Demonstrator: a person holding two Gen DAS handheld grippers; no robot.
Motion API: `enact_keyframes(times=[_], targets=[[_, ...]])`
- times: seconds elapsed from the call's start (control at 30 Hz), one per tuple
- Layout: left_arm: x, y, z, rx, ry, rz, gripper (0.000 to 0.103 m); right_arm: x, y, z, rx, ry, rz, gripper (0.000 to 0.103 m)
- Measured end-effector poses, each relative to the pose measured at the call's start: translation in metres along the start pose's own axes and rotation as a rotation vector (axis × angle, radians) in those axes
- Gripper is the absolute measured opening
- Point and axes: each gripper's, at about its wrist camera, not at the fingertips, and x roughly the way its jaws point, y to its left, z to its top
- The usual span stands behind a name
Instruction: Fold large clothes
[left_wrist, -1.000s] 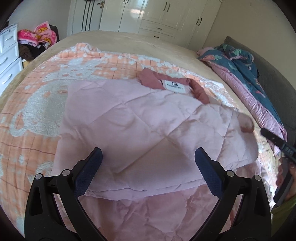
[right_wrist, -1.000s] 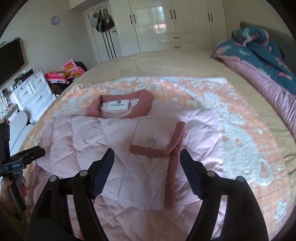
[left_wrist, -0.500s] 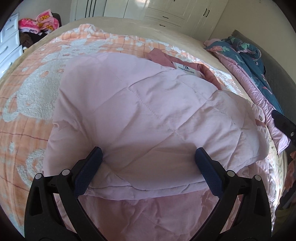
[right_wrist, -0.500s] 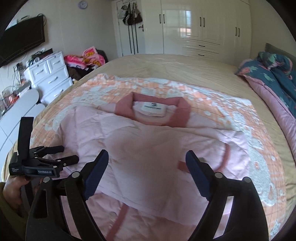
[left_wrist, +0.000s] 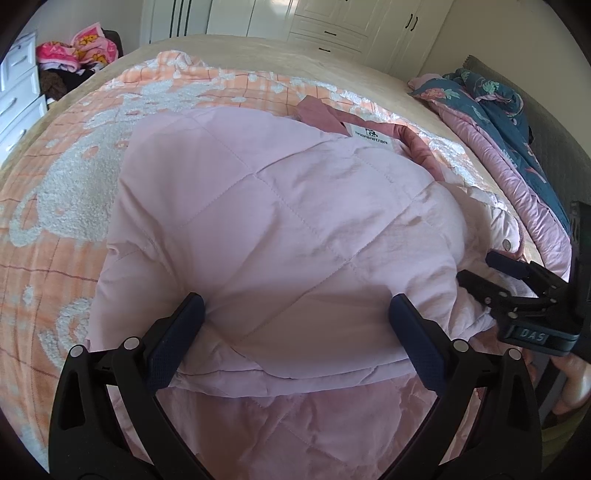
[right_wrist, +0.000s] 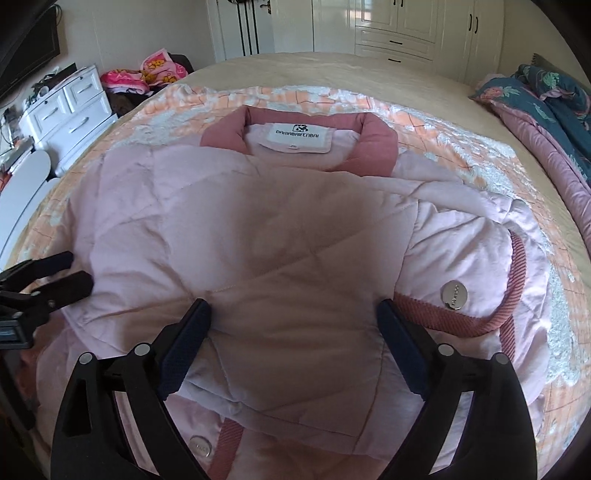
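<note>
**Desk:** What does the bed hold?

**Photographer:** A pale pink quilted jacket (right_wrist: 295, 236) lies on an orange-and-white blanket (left_wrist: 74, 177) spread over the bed (right_wrist: 332, 70). Its rose collar (right_wrist: 373, 147) and white label (right_wrist: 298, 138) point toward the far edge of the bed, where white wardrobes (right_wrist: 388, 26) stand behind. One quilted panel is folded over the jacket's middle, and a ribbed rose trim (right_wrist: 513, 280) with a silver snap (right_wrist: 454, 294) shows on the side toward the right edge.

**Desk:** And the grippers?

**Photographer:** Both sit at the near edge of the bed, over the jacket's lower part. The left gripper (left_wrist: 295, 332) has its fingers spread wide, the folded panel bulging between them, gripping nothing. The right gripper (right_wrist: 293, 336) is likewise wide apart above the fold, its blue pads touching or just over the fabric; I cannot tell which.

**Desk:** Anything else around?

**Photographer:** A dark floral quilt (right_wrist: 546, 99) is bunched along the right edge of the bed. A white dresser (right_wrist: 70, 107) and bright pink clothes (right_wrist: 147, 74) sit beyond the left edge.
</note>
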Motion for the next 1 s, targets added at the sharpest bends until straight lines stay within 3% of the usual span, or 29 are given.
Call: enact_keyframes(times=[0.33,1.0], targets=[[-0.008,-0.007,0.002,-0.003,0.006,0.020,0.094,-0.013,-0.004,-0.006,0.066,-0.030,0.013,0.093],[-0.028,-0.020,0.006,-0.003,-0.014,-0.028,0.094,-0.055,-0.014,-0.019,0.159,-0.074,0.089,0.095]])
